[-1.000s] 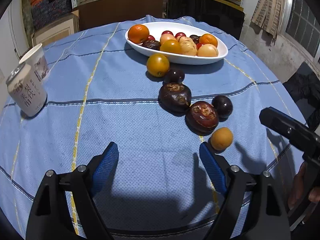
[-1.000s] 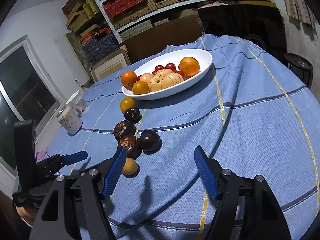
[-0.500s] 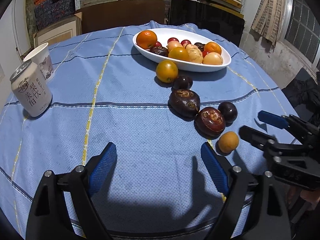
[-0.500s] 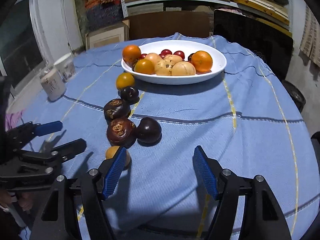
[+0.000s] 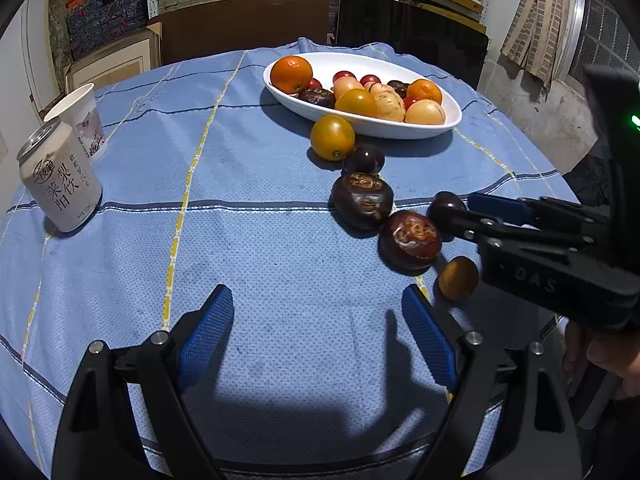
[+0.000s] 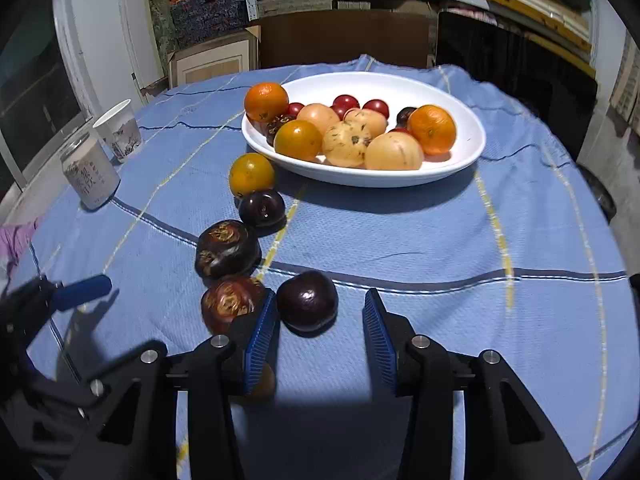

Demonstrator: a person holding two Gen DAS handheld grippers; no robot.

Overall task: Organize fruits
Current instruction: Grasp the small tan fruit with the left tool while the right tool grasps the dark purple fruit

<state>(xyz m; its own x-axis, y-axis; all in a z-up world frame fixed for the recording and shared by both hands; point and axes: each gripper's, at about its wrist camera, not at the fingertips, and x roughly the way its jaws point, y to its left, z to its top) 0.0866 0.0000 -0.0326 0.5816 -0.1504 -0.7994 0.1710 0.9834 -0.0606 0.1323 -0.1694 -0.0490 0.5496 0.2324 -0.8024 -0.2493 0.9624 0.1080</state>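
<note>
Blue-padded right fingers (image 6: 319, 330) spread wide, straddling a dark plum (image 6: 307, 306) without gripping, near the white bowl (image 6: 460, 160) of fruit. Left fingers (image 5: 318, 338) wide apart, holding nothing, over the counter (image 5: 240, 248).

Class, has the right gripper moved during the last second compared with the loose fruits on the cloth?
Yes. The right gripper has advanced toward the white bowl, and its open fingers now flank the dark plum nearest it.
</note>
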